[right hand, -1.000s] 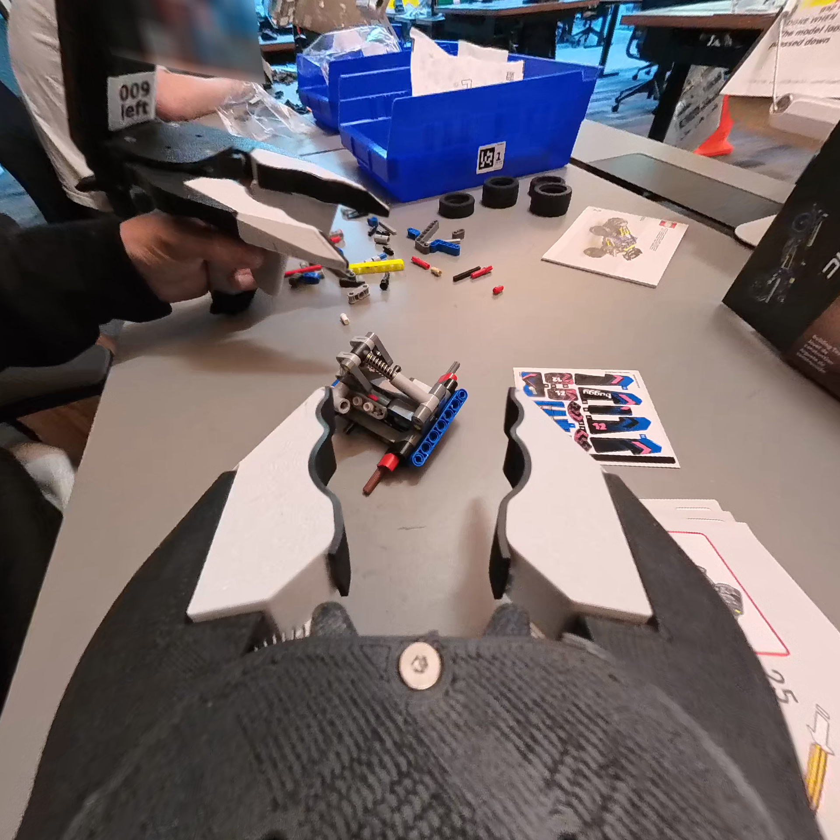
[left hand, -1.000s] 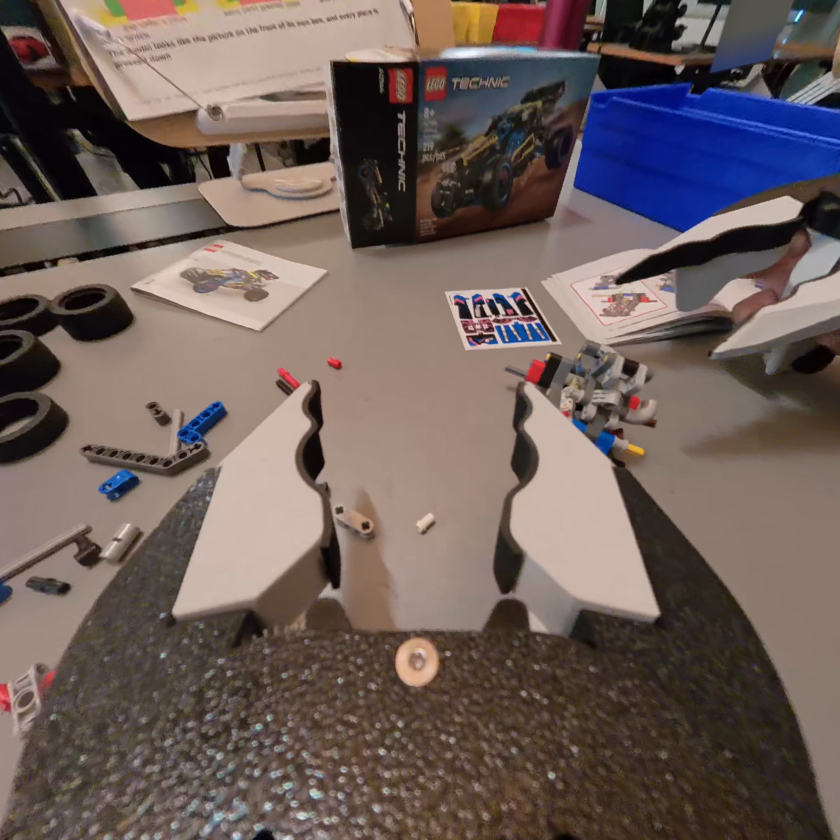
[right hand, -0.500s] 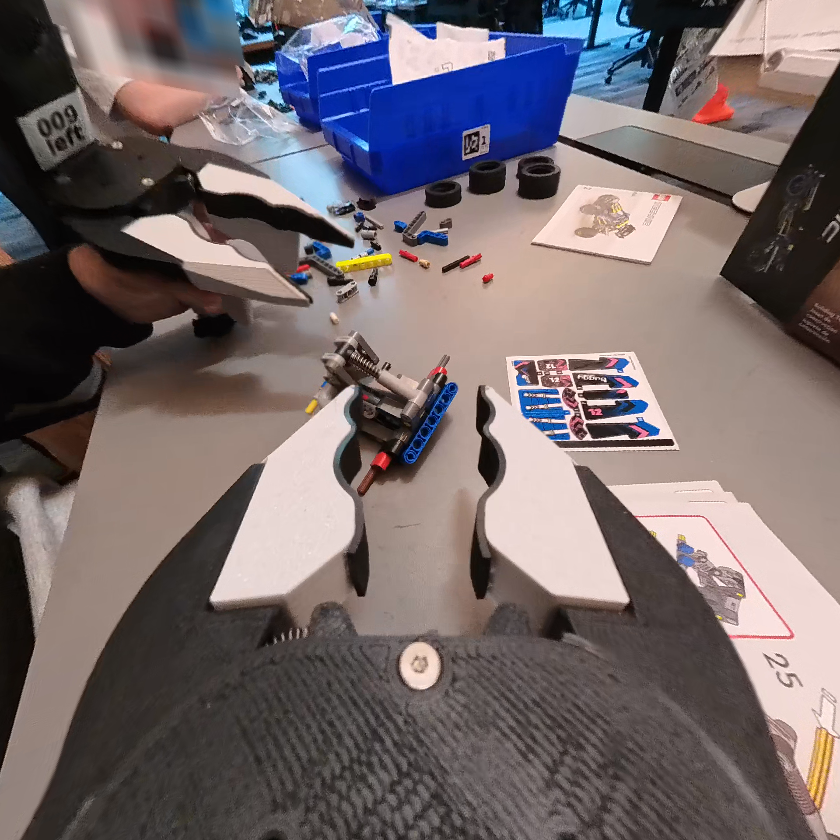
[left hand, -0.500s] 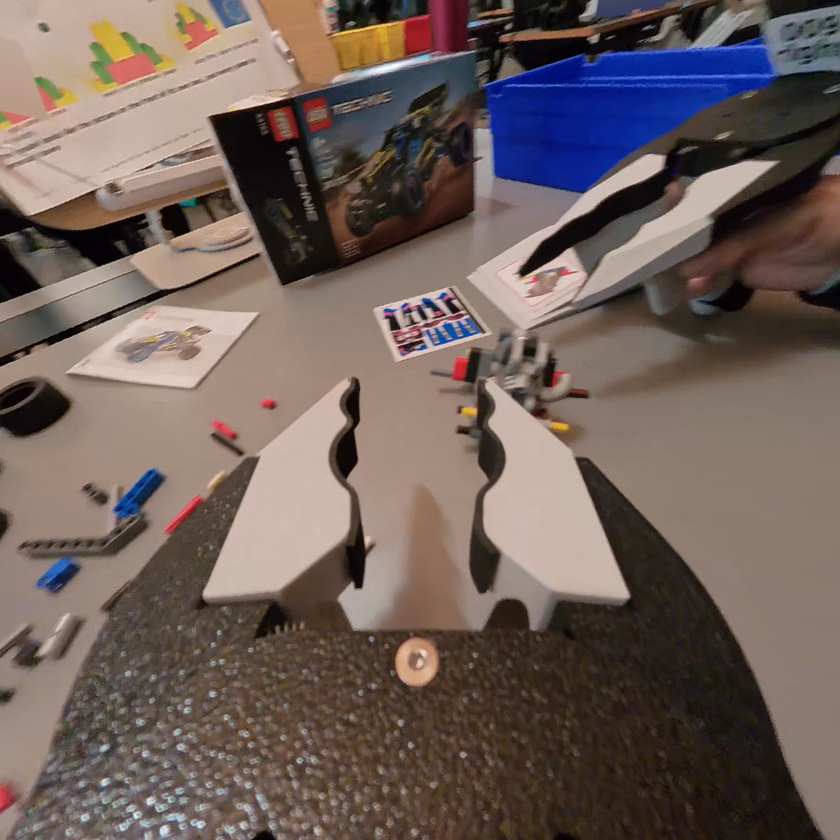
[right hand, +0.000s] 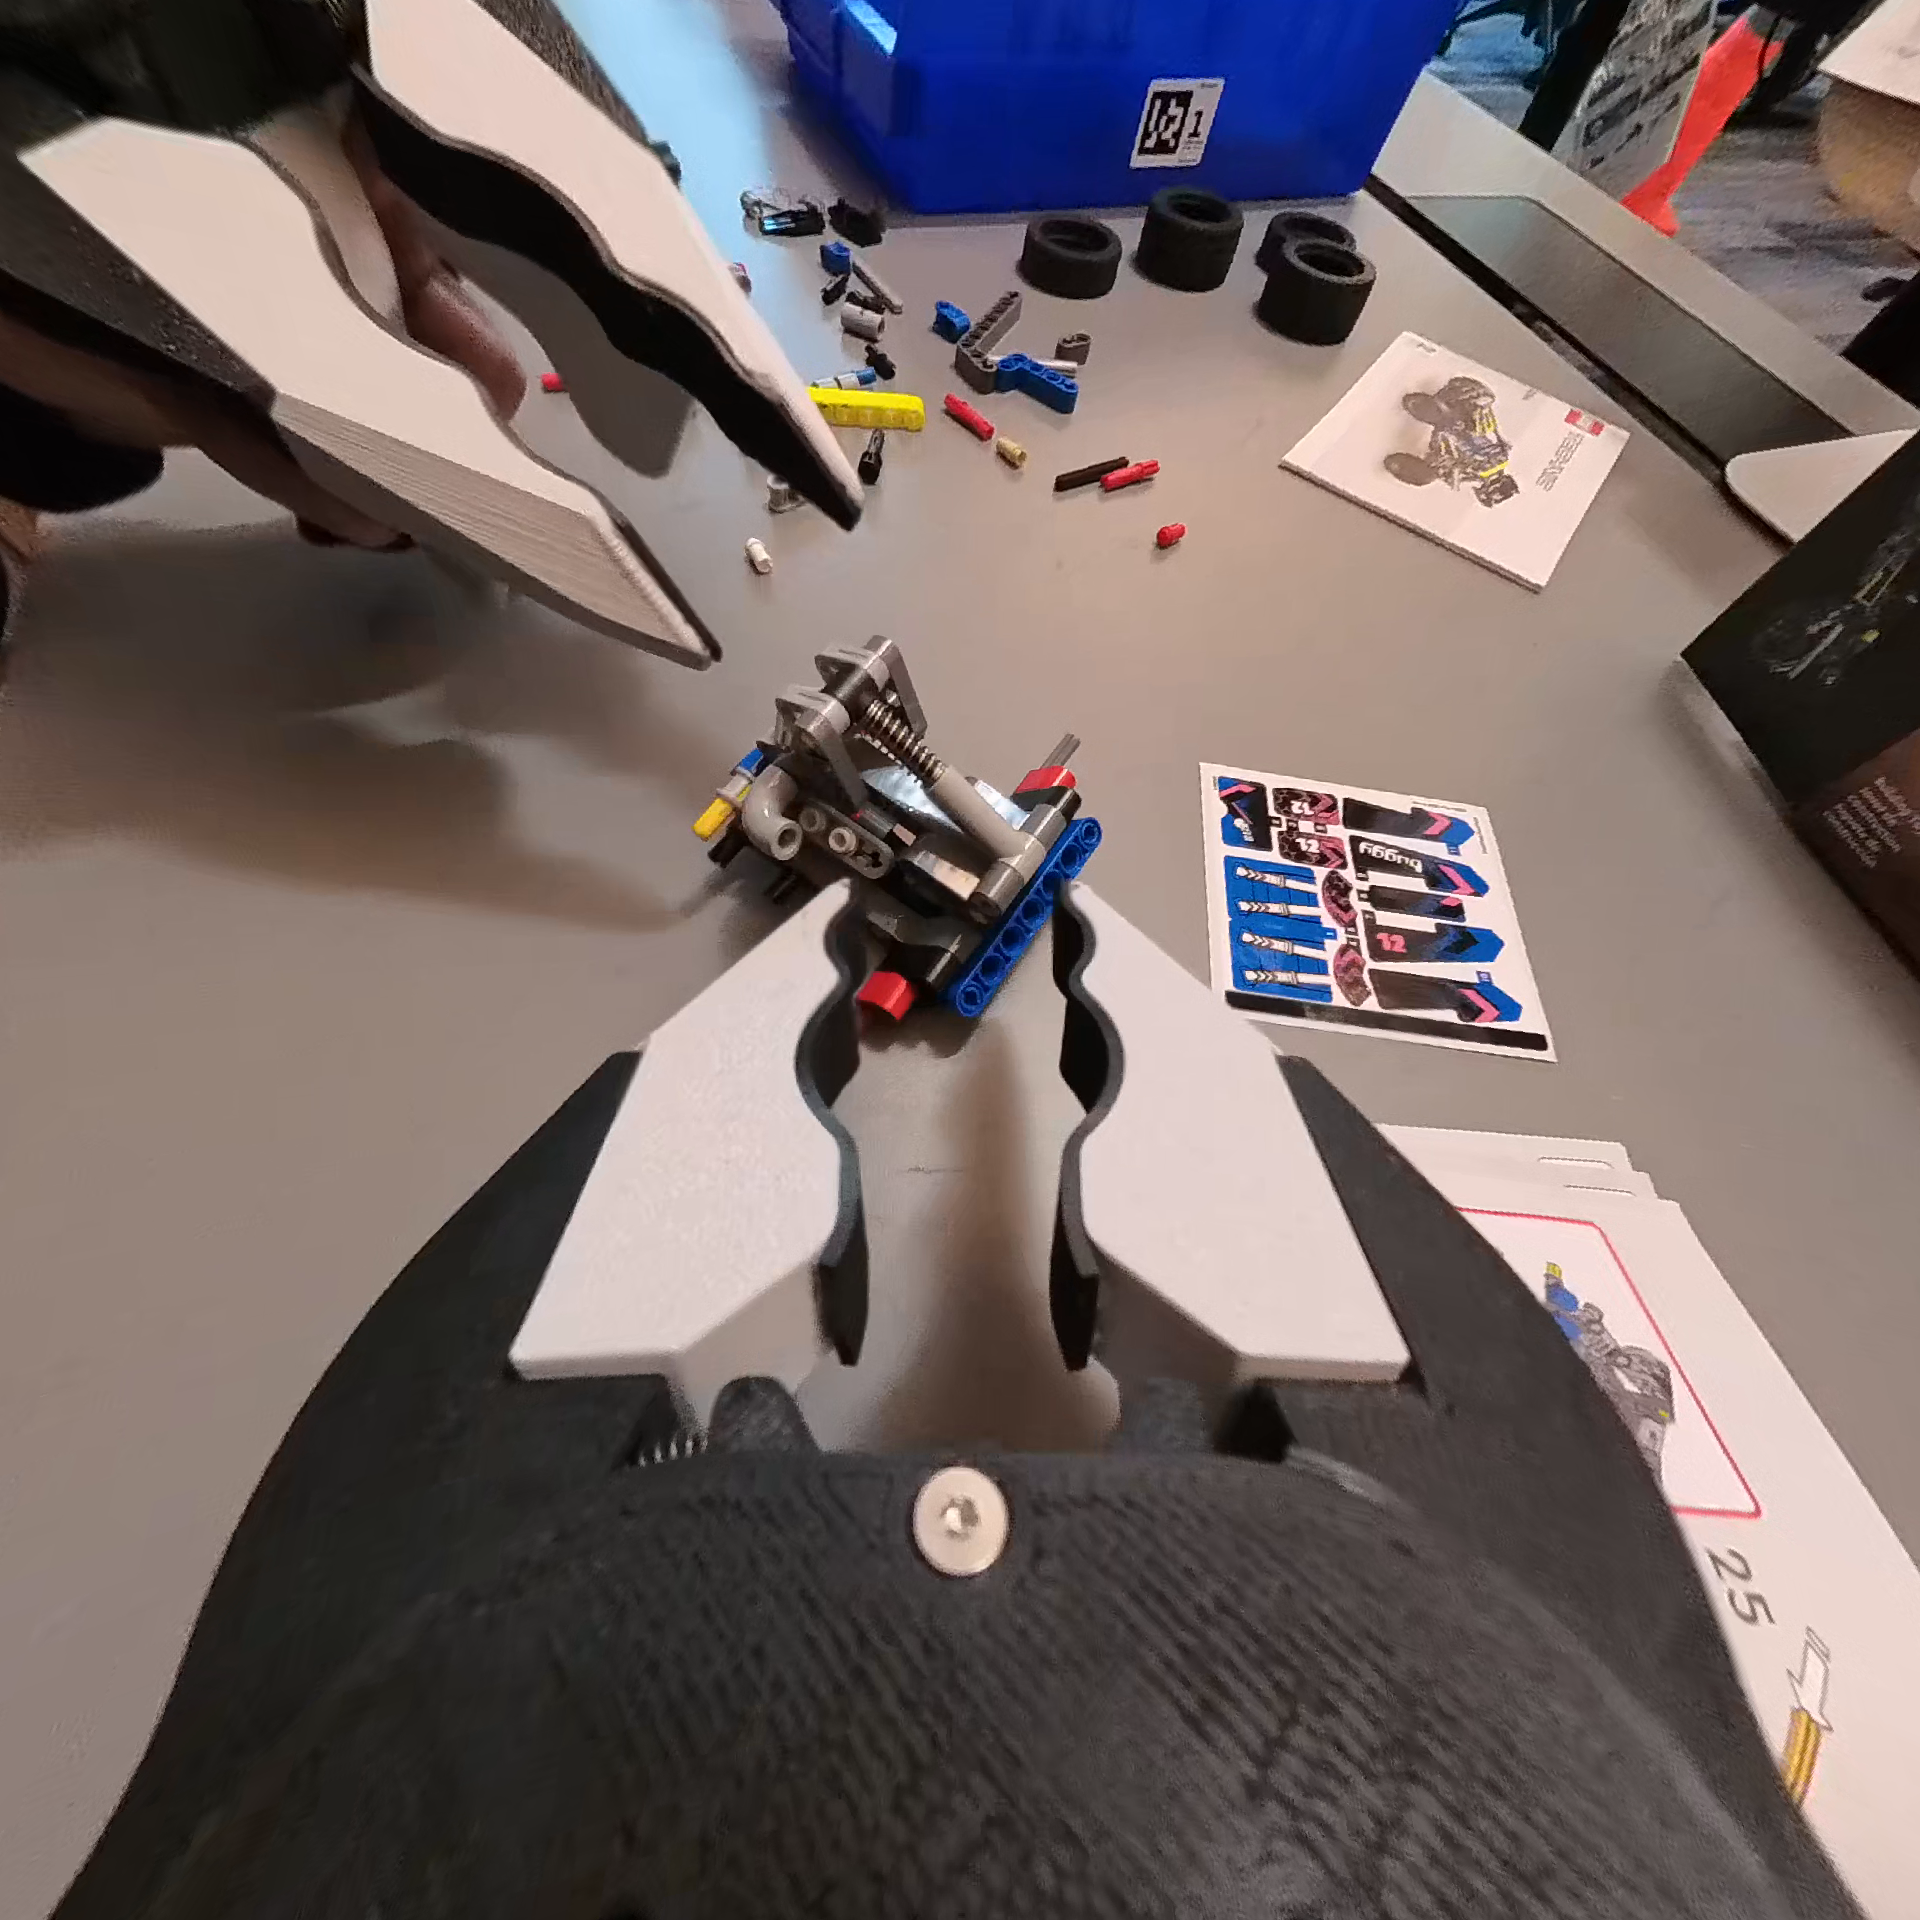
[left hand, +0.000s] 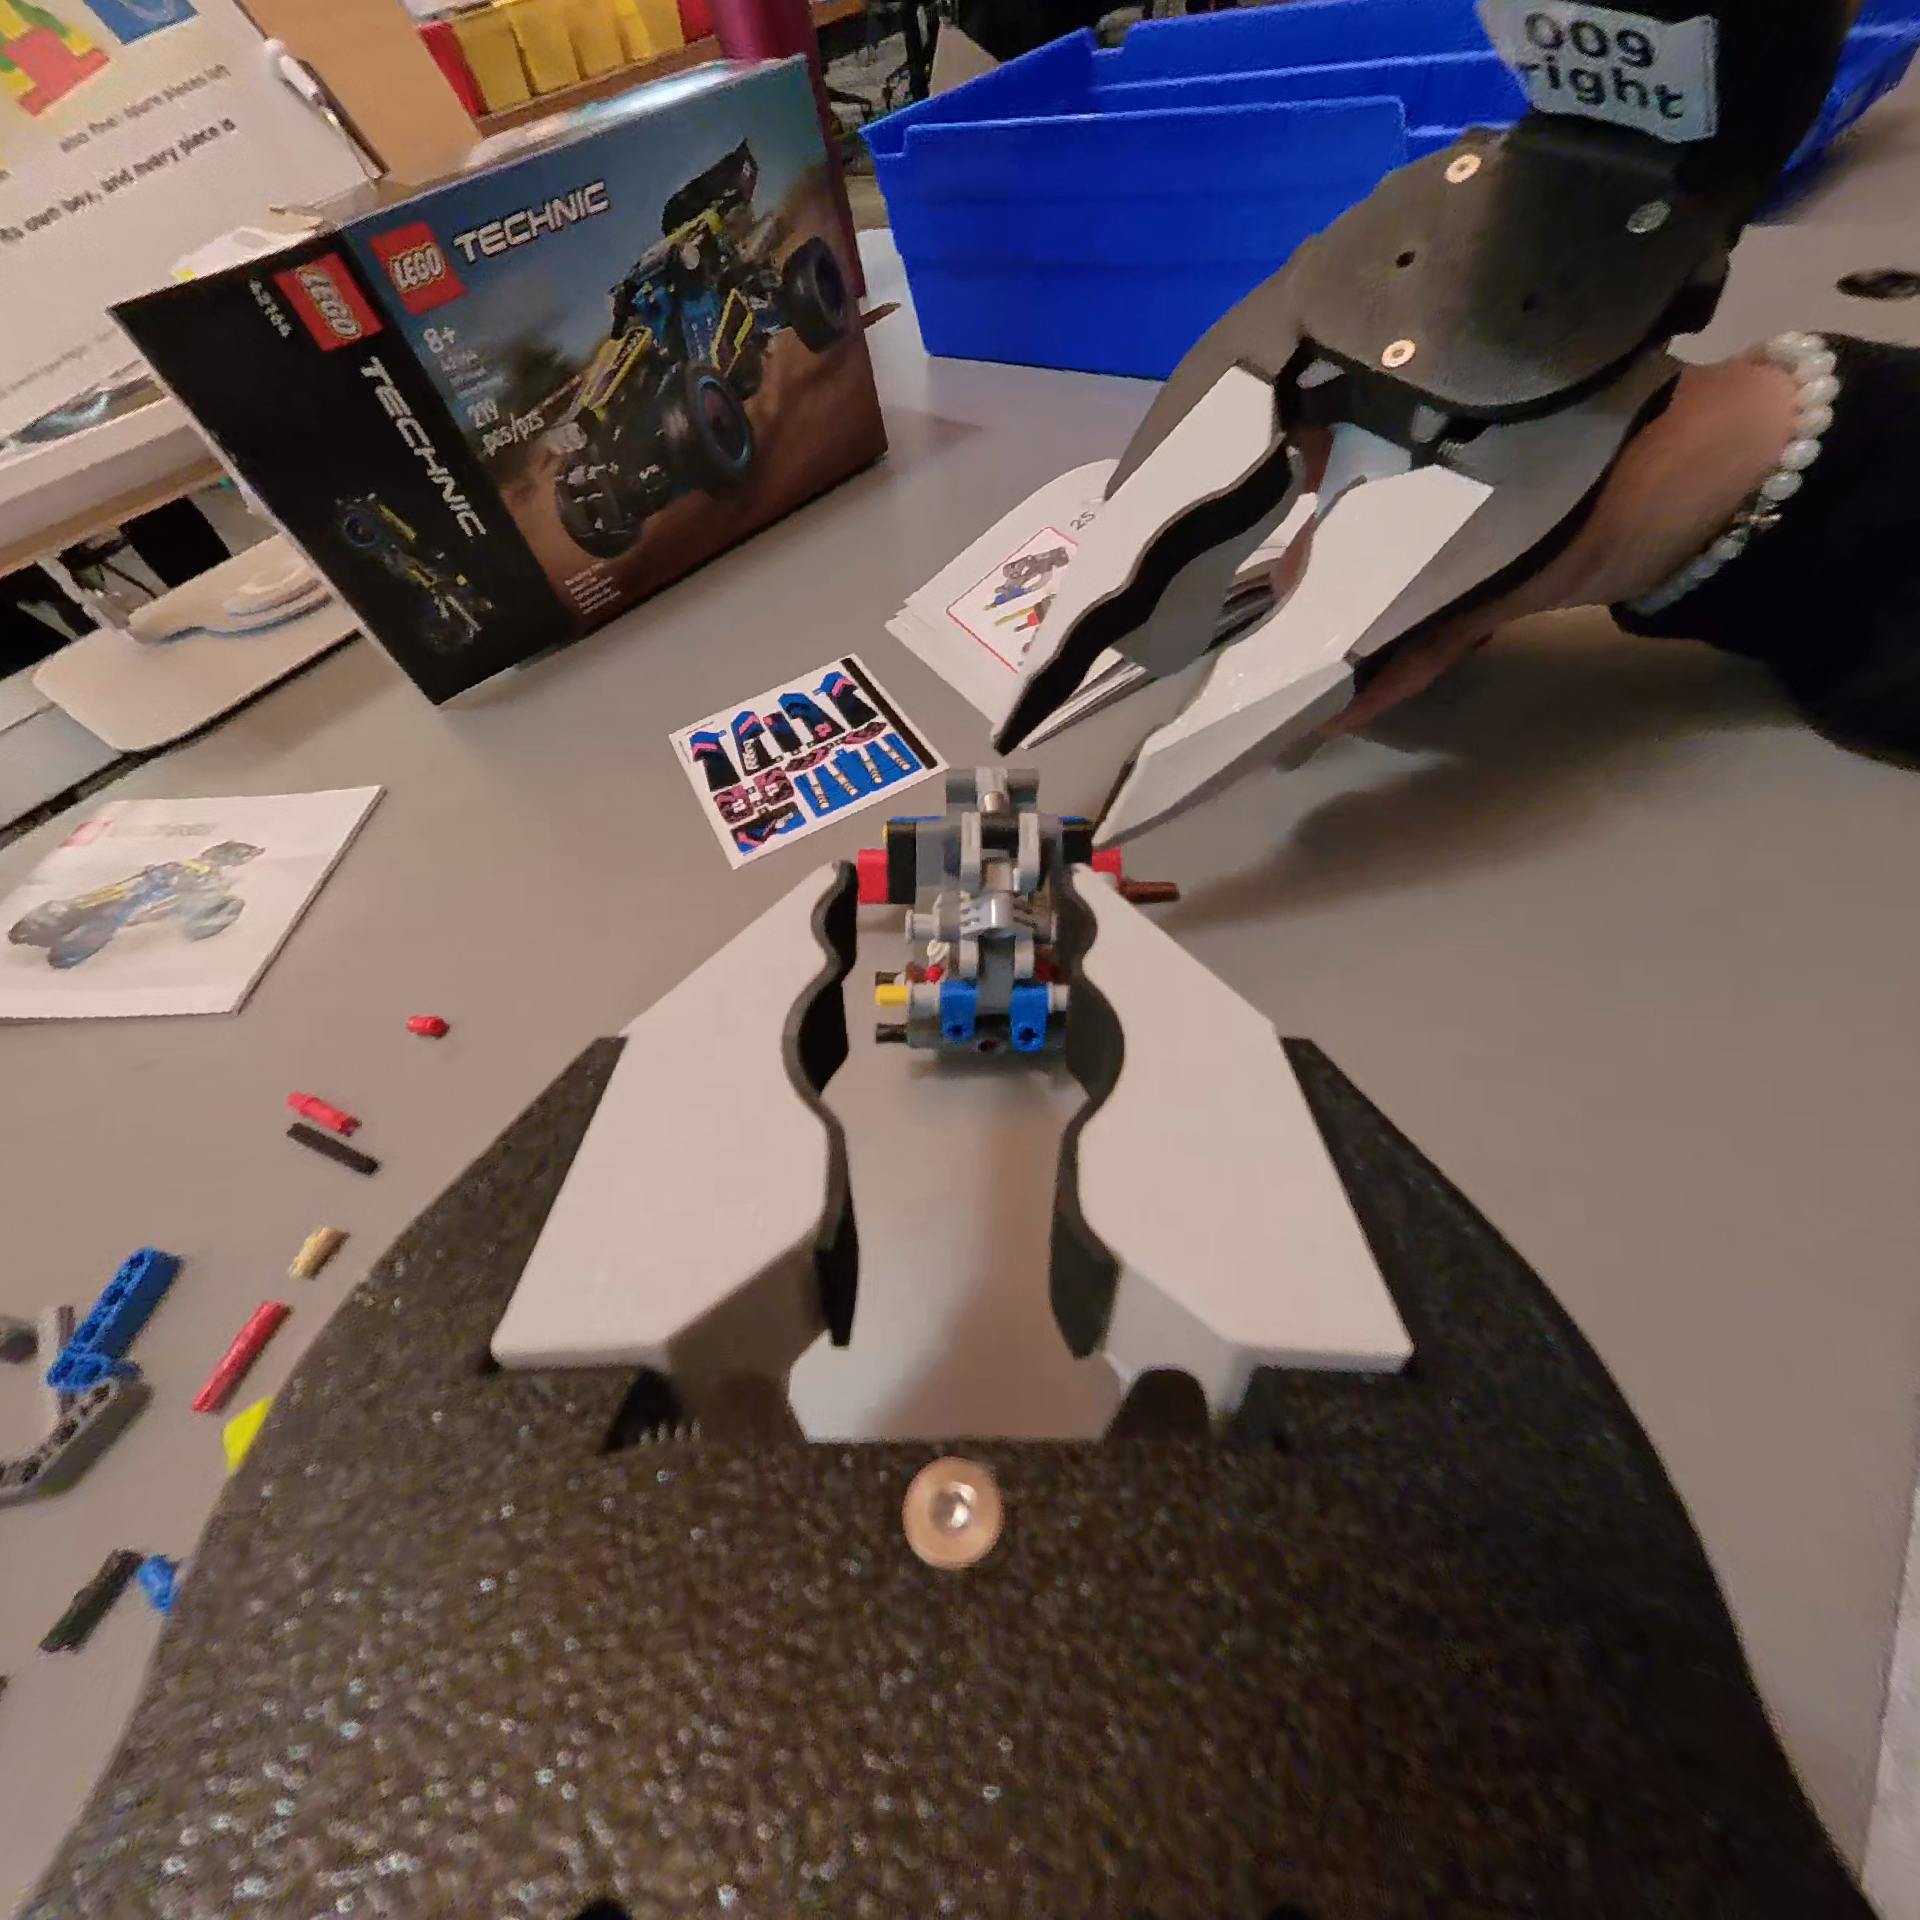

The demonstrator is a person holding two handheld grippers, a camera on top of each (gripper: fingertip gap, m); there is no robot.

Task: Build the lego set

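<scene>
Lego assembly point(right hand: 894, 821), partly built, is seen lying on the grey table point(right hand: 312, 987) between the two grippers. Its long axis runs along the blue studless beam point(right hand: 1023, 914), diagonally from near-left to far-right in the right wrist view, with the coiled shock absorber point(right hand: 904, 743) tilted up toward the far left.

Left gripper point(left hand: 961, 904) is spread, its fingers flanking the assembly; contact cannot be told. Right gripper point(right hand: 945, 914) is likewise parted around the beam end and a red pin point(right hand: 886, 992), no grip being evident.

A glossy sticker sheet point(right hand: 1361, 904) lies just beside the assembly, an open instruction booklet point(right hand: 1683, 1382) nearer. Farther off are noted loose pins and beams, a yellow beam point(right hand: 868, 407), four black rubber tyres point(right hand: 1190, 244), a second booklet point(right hand: 1455, 457), a blue plastic bin point(right hand: 1091, 94) and the set's cardboard box point(left hand: 540, 364).
</scene>
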